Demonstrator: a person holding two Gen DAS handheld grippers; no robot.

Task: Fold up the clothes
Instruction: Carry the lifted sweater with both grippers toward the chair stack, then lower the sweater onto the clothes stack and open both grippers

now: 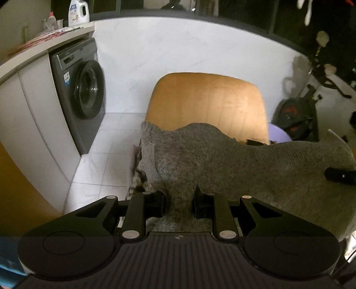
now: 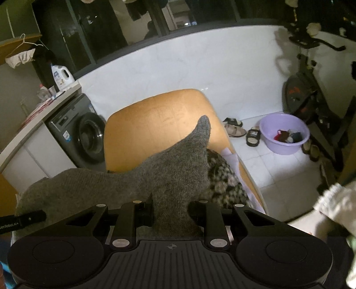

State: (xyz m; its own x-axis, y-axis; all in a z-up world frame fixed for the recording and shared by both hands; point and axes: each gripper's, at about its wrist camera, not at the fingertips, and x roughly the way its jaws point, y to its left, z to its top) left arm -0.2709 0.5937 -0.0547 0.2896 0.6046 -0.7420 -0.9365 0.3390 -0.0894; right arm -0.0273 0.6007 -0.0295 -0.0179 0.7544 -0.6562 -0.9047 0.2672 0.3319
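Observation:
A grey knitted garment point(image 1: 222, 160) is held up between both grippers above an orange wooden table point(image 1: 207, 100). My left gripper point(image 1: 179, 204) is shut on a bunched edge of the garment. My right gripper point(image 2: 170, 211) is shut on another part of the same grey garment point(image 2: 169, 173), which rises to a point over the table point(image 2: 153, 120). The tip of the right gripper shows at the right of the left wrist view point(image 1: 340, 175). A black and cream patterned garment point(image 2: 224, 180) lies on the table under the grey one.
A dark washing machine point(image 1: 82, 93) stands under a counter at the left, with a detergent bottle point(image 1: 77, 11) on top. A purple basin point(image 2: 283, 133) with clothes and sandals point(image 2: 234, 129) sit on the white tiled floor at the right. An exercise bike point(image 2: 311, 89) stands behind.

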